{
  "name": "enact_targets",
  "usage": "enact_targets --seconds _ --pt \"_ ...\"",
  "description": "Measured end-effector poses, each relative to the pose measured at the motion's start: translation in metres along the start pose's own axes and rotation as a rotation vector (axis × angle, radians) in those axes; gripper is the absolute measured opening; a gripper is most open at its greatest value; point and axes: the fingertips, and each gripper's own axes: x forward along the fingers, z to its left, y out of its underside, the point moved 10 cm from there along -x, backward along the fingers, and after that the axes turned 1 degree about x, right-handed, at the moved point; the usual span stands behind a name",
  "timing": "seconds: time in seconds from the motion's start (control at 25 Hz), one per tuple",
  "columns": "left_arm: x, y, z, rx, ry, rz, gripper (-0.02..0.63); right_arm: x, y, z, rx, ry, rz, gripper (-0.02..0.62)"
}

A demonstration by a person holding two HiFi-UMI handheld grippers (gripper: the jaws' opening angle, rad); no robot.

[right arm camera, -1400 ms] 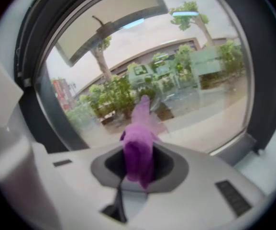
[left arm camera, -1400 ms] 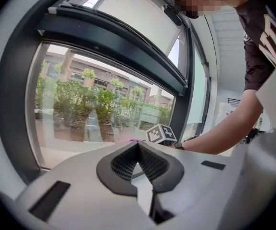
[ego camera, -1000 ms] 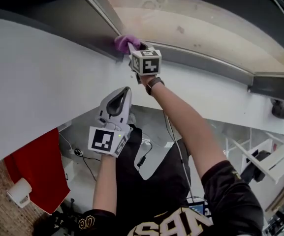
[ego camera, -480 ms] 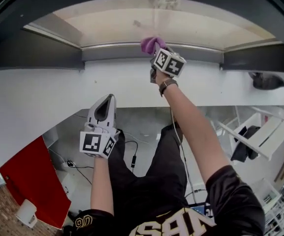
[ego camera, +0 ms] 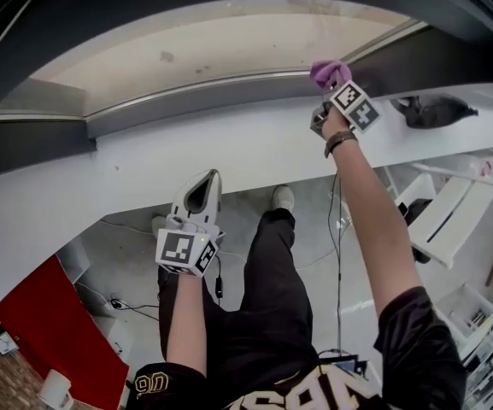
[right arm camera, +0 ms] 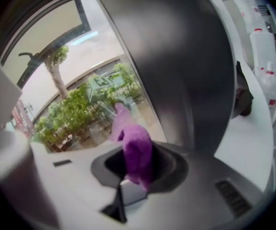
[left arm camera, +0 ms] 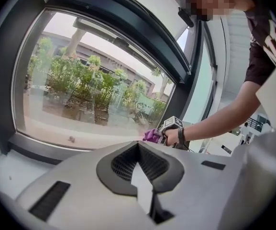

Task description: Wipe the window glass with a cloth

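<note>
Right tongs (right arm camera: 134, 169) clamped on purple cloth (right arm camera: 137, 147); bunched end pokes forward to serve as wiping pad. Cloth sits at lower right corner of window glass (ego camera: 229, 49), just beside dark frame post (right arm camera: 190, 75). It seems pressed on pane, but contact is blurred. Left tongs (left arm camera: 138, 147) closed, empty, held low below white sill (ego camera: 229, 152), well apart, likely parked clear of wiping arm.

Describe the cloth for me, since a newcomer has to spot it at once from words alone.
Start at the big window glass above the white sill. At its lower right corner, beside the dark frame upright, the right gripper holds a small bunched cloth up to the pane. It is the only bright purple thing there, among grey, white and black.
</note>
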Motion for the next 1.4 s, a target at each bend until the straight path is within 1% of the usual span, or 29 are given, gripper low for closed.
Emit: enact_targets --seconds 0.08,0.12,0.2,0.24,0.32,0.44,0.56,0.68,0.76,0.8,0.84,0.92,0.96,1.04,1.08,1.16,1.24,1.28,1.4 --pt "0.003 -0.005 0.003 -0.020 -0.009 -0.018 0.012 -0.001 0.007 0.012 -0.024 -0.038 0.005 0.083" --pt "0.001 -0.009 0.009 -0.044 -0.022 -0.038 0.011 -0.001 0.018 0.024 -0.041 -0.069 0.018 0.083" --pt "-0.009 -0.020 0.030 -0.109 -0.076 -0.095 0.012 -0.005 0.057 0.054 -0.094 -0.150 0.079 0.083" --pt "-0.016 -0.025 0.044 -0.123 -0.112 -0.118 0.012 -0.009 0.084 0.073 -0.127 -0.192 0.127 0.083" --pt "-0.035 -0.033 0.070 -0.090 -0.174 -0.134 0.012 -0.020 0.146 0.116 -0.186 -0.283 0.230 0.083" --pt "-0.066 -0.043 0.109 0.007 -0.211 -0.129 0.012 -0.029 0.227 0.199 -0.245 -0.443 0.334 0.083" --pt "-0.103 -0.044 0.152 0.089 -0.249 -0.097 0.012 -0.034 0.290 0.293 -0.311 -0.609 0.390 0.083" --pt "-0.142 -0.043 0.191 0.171 -0.328 -0.051 0.011 -0.035 0.345 0.385 -0.352 -0.767 0.428 0.083" --pt "-0.163 -0.042 0.211 0.171 -0.379 -0.056 0.011 -0.031 0.377 0.438 -0.334 -0.859 0.460 0.083" --pt "-0.173 -0.040 0.217 0.162 -0.398 -0.062 0.011 -0.027 0.392 0.460 -0.311 -0.888 0.483 0.083" --pt "-0.183 -0.038 0.221 0.154 -0.412 -0.068 0.011 -0.023 0.406 0.476 -0.285 -0.899 0.506 0.083" --pt "-0.199 -0.035 0.224 0.134 -0.432 -0.080 0.012 -0.012 0.421 0.496 -0.225 -0.874 0.533 0.083" --pt "-0.204 -0.035 0.225 0.122 -0.438 -0.087 0.012 -0.006 0.421 0.498 -0.185 -0.845 0.532 0.083" --pt "-0.209 -0.033 0.225 0.093 -0.443 -0.101 0.012 0.005 0.407 0.490 -0.101 -0.775 0.517 0.083" --pt "-0.208 -0.032 0.223 0.075 -0.441 -0.104 0.012 0.009 0.395 0.480 -0.075 -0.746 0.509 0.083" --pt "-0.196 -0.029 0.211 0.040 -0.419 -0.102 0.011 0.012 0.368 0.443 -0.073 -0.705 0.490 0.083" --pt "-0.172 -0.026 0.190 0.019 -0.375 -0.099 0.012 0.017 0.332 0.386 -0.075 -0.655 0.464 0.083" --pt "-0.156 -0.026 0.176 0.009 -0.350 -0.101 0.012 0.021 0.310 0.351 -0.046 -0.622 0.450 0.083" --pt "-0.103 -0.025 0.127 -0.019 -0.286 -0.118 0.011 0.034 0.239 0.239 0.113 -0.512 0.389 0.083"
